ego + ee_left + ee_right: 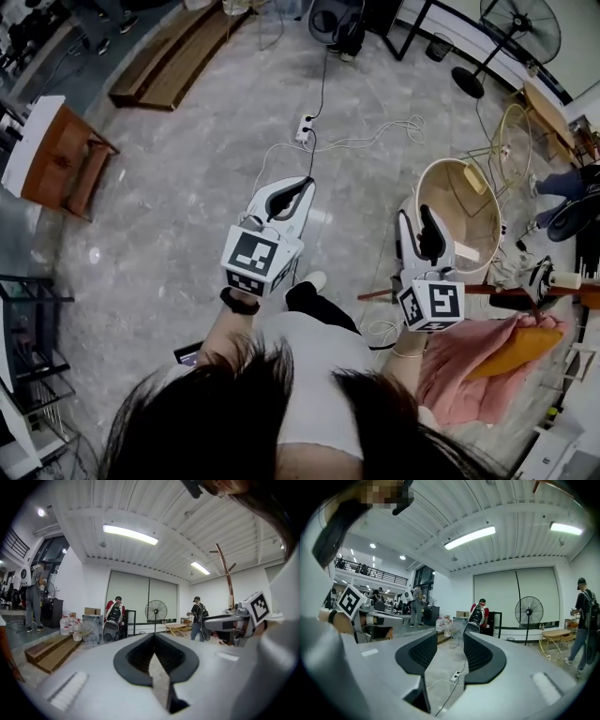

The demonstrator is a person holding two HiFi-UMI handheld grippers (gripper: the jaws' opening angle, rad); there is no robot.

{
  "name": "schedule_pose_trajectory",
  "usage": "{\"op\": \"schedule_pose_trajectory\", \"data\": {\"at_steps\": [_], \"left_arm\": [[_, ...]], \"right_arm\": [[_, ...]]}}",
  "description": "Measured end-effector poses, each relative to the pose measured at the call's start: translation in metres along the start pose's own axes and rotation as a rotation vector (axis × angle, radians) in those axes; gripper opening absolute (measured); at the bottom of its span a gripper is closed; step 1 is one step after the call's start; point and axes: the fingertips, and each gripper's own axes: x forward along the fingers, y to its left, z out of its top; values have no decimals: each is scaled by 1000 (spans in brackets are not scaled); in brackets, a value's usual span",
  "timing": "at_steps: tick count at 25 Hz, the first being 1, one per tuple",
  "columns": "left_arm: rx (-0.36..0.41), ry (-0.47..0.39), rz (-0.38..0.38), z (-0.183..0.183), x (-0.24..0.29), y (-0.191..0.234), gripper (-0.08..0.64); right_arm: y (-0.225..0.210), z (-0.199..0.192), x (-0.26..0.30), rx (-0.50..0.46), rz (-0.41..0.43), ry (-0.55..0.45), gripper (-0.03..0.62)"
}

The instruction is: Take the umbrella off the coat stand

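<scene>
**Both grippers empty, the stand off to your right**

Head view: you hold the left gripper (298, 187) and the right gripper (419, 220) out over bare floor, side by side. The coat stand (478, 290) is the brown pole just to the right of the right gripper. Pink cloth (459, 370) hangs against the stand, and on it lies an orange tapered shape that is probably the umbrella (516, 352), though you cannot be sure.

Left gripper view: the left gripper (153, 635) has its tips pressed together on nothing, likely because it is the spare hand here. The stand's (227, 573) forked top rises to its right.

Right gripper view: the right gripper (450, 637) stands about half open and empty, with only floor and a power strip (453, 679) in the gap. That looks like readiness for a grasp. It points away from the stand.
</scene>
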Motion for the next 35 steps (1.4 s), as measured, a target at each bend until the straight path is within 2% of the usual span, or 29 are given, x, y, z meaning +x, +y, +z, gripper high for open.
{"op": "schedule_pose_trajectory", "data": {"at_steps": [5,12,21,25,35], "left_arm": [[15,-12,-73,14,60,-3,58],[47,-25,-208,31,135,-39,58],[88,-39,-452,49,204,-143,58],[100,-42,-582,53,225,-191,58],[123,-45,-866,53,282,-290,58]], "right_arm": [[-42,6,21,-4,-61,-12,153],[-104,15,11,-17,-200,-42,153],[-161,30,-54,-43,-408,-71,153],[-179,37,-79,-37,-496,-86,153],[-236,31,-122,-28,-735,-84,153]]}}
